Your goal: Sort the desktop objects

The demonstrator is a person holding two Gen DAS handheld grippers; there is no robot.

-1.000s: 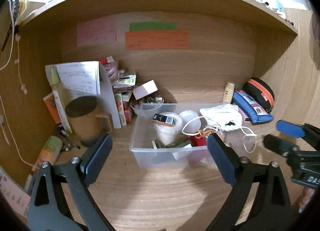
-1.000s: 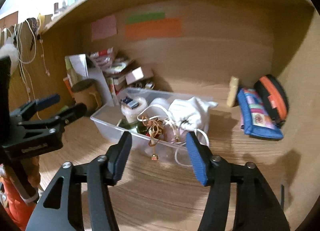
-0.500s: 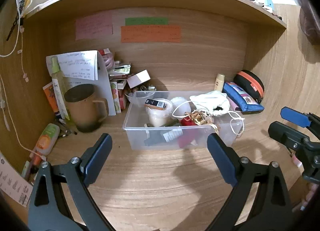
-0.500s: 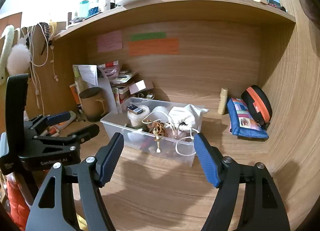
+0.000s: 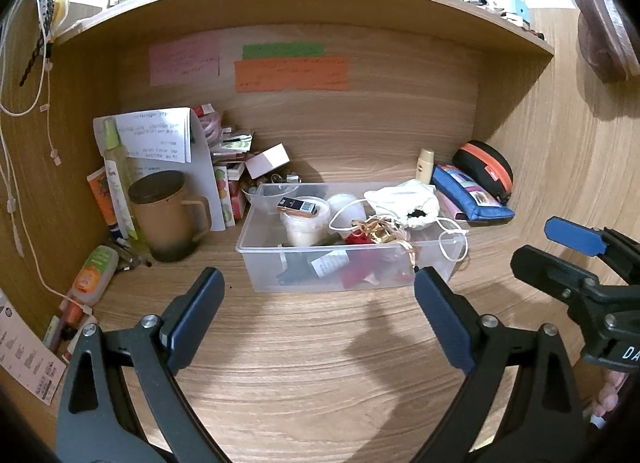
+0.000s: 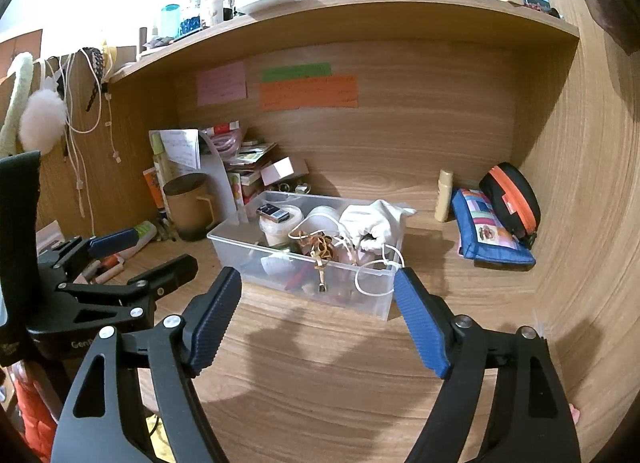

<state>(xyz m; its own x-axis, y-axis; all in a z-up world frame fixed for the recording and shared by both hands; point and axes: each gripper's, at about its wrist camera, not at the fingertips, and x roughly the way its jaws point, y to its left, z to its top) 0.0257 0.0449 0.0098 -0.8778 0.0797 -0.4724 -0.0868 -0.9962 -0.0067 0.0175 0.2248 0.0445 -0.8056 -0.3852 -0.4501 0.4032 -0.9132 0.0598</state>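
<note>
A clear plastic bin (image 5: pixel 256 263) (image 6: pixel 248 259) stands on the wooden desk, filled with a white pouch (image 5: pixel 404 201) (image 6: pixel 372 219), a white tub (image 5: pixel 306 219), gold ribbon, cords and red items. My left gripper (image 5: pixel 316 295) is open and empty, held back in front of the bin. My right gripper (image 6: pixel 318 295) is open and empty too, in front of the bin's right end. It also shows in the left wrist view (image 5: pixel 554 247) at the right. The left gripper shows in the right wrist view (image 6: pixel 148 251) at the left.
A brown mug (image 5: pixel 168 215) and papers, bottles and boxes crowd the back left. A blue pencil case (image 5: pixel 468 193), a black-and-orange case (image 5: pixel 486 169) and a small tube (image 5: pixel 425 162) lie back right. A shelf overhangs the desk. Side walls close both ends.
Both grippers have drawn back from the bin, which now looks smaller and farther away. Both stay open and empty. The things in the bin have not moved.
</note>
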